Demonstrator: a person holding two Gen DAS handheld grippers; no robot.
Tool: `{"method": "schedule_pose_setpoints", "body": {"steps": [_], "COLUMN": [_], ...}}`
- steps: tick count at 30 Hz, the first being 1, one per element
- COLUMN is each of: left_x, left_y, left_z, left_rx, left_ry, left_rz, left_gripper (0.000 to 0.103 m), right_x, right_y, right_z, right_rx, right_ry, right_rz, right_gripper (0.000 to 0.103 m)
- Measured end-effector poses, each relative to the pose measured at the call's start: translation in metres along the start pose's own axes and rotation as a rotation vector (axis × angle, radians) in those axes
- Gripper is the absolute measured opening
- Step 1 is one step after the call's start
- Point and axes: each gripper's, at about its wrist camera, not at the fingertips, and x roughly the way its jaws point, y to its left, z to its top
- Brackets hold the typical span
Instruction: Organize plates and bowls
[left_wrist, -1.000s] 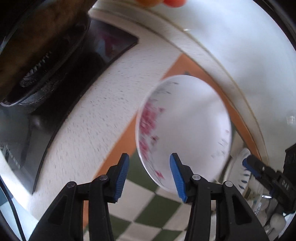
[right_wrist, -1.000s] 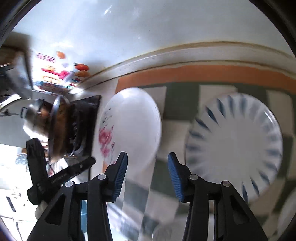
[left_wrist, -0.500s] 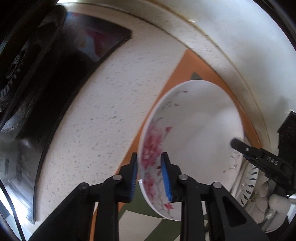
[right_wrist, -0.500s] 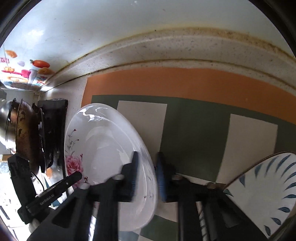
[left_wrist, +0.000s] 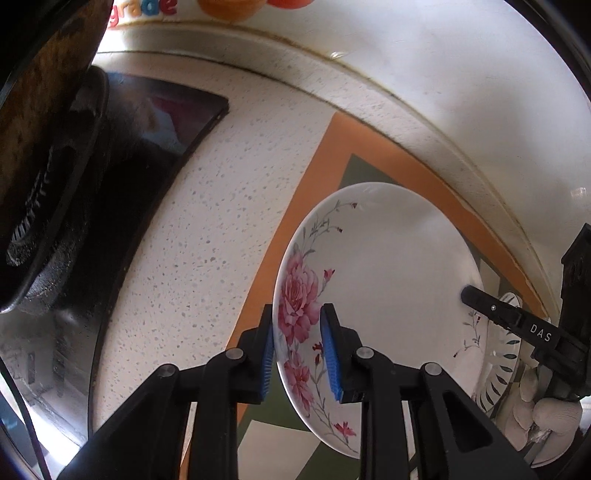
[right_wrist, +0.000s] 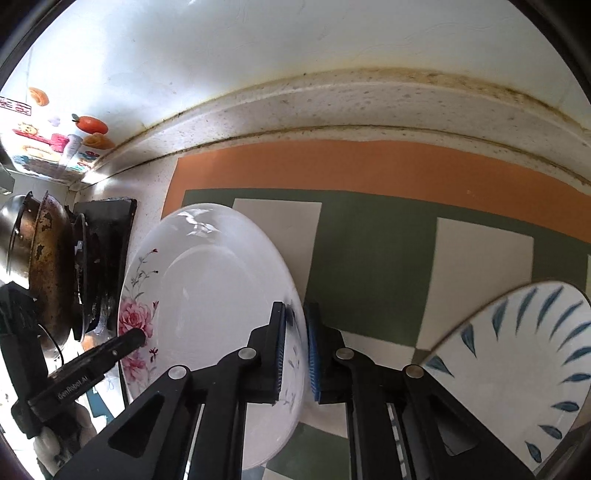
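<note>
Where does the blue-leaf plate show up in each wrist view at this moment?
Left wrist: blue-leaf plate is a sliver at the right edge, behind the rose plate.
Right wrist: it fills the lower right corner, right of the rose plate.
Shared landmark: orange mat border.

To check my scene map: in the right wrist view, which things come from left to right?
Worn pan → black stove → floral plate → right gripper → blue-leaf plate.
</note>
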Motion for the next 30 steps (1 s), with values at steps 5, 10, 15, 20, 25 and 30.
{"method": "schedule_pose_setpoints", "body": {"steps": [5, 10, 15, 20, 25, 30], "left_x": [-0.012, -0.031, -0.051, -0.065, -0.067, -0.057], "left_y": [-0.018, -0.038, -0.056, -0.082, -0.100, -0.119], "left_z": [-0.011, -0.028, -0.045, -0.066, -0.097, -0.127], "left_rx": [0.047, 0.092, 0.146, 0.197, 0.239, 0.283], "left_ry": [-0.007, -0.028, -0.050, -0.048, -0.015, 0.026], "left_rz": [-0.011, -0.036, -0.058, -0.087, -0.091, -0.087], "left_gripper": [0.021, 0.021, 0.021, 0.021, 0.021, 0.021], "right_x": [-0.025, -0.060, -0.092, -0.127, -0.155, -0.167], "right_y": [-0.007, -0.014, -0.032, -0.056, -0.081, -0.106], "right_z": [-0.015, -0.041, -0.077, -0.116, -0.154, -0.194], "right_rx": [0.032, 0.046, 0.075, 0.132, 0.179, 0.225], "right_ry": [-0.045, -0.095, -0.120, -0.160, -0.205, -0.215], "right_rz": [0.034, 0.042, 0.052, 0.072, 0.083, 0.080], "right_gripper": [0.011, 0.011, 0.011, 0.011, 0.011, 0.011]}}
